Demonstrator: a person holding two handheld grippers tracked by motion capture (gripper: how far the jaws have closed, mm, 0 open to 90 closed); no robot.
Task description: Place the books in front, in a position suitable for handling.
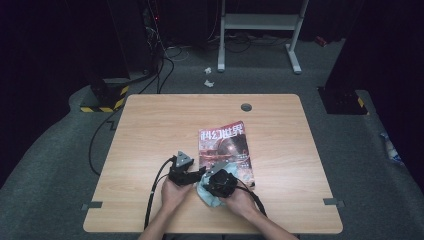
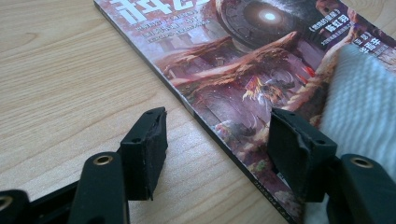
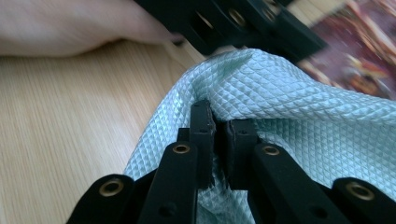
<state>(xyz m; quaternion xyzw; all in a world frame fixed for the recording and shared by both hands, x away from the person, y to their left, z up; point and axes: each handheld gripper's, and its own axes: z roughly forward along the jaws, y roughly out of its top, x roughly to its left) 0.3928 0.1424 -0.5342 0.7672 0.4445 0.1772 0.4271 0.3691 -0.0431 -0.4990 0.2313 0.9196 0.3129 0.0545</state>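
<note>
High view hides the cloth (image 1: 207,196) under the clamping right hand-held gripper (image 1: 218,186).

A magazine (image 1: 225,150) lies flat and closed on the wooden table, slightly right of centre, its long axis running roughly 12 to 6 o'clock with the top tilted a little toward 1 o'clock. Its glossy cover shows reddish-brown science-fiction art, a glowing round disc and white Chinese title characters on red. A pale blue-green cloth (image 3: 289,98) with a fine diamond weave sits bunched at the magazine's 7 o'clock corner, overlapping the cover's lower edge, a fold of it pinched up.
</note>
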